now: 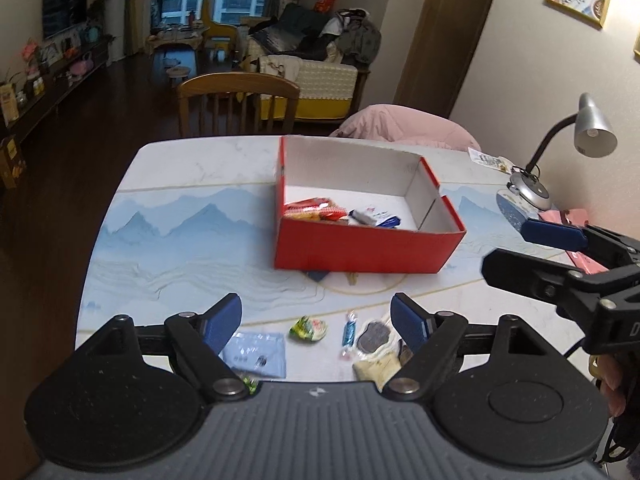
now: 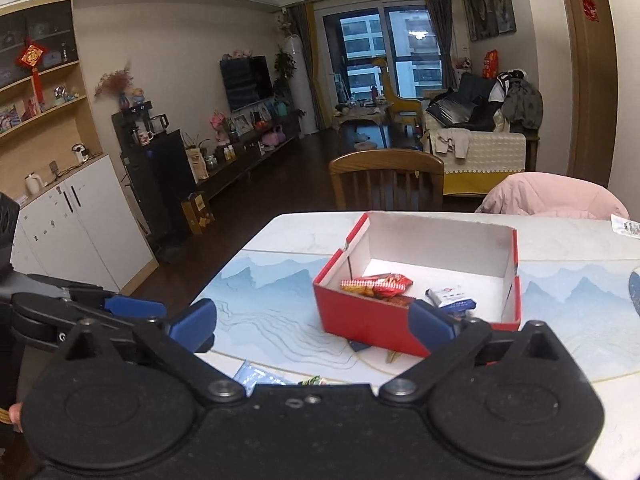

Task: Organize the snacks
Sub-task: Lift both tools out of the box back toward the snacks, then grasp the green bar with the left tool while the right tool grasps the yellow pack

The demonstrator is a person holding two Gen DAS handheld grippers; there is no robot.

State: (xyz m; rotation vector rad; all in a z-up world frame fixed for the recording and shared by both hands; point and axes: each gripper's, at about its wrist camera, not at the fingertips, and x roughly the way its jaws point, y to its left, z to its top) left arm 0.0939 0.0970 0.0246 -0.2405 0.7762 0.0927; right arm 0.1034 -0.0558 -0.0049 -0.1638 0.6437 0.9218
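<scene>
A red cardboard box (image 1: 360,248) stands in the middle of the table and holds red snack packets (image 1: 316,208) and a blue-white packet (image 1: 372,218); it also shows in the right wrist view (image 2: 360,316). Loose snacks lie near the front edge: a green candy (image 1: 308,328), a blue-white candy (image 1: 349,334), a dark round snack (image 1: 374,338), a pale packet (image 1: 376,370) and a light blue packet (image 1: 258,354). My left gripper (image 1: 316,326) is open and empty just above them. My right gripper (image 2: 312,324) is open and empty, in front of the box; it also shows at the right of the left wrist view (image 1: 516,252).
A desk lamp (image 1: 560,148) and a pink packet (image 1: 576,236) stand at the table's right side. A wooden chair (image 1: 238,100) and a pink-covered chair (image 1: 404,126) are behind the table. A paper slip (image 1: 488,158) lies at the far right.
</scene>
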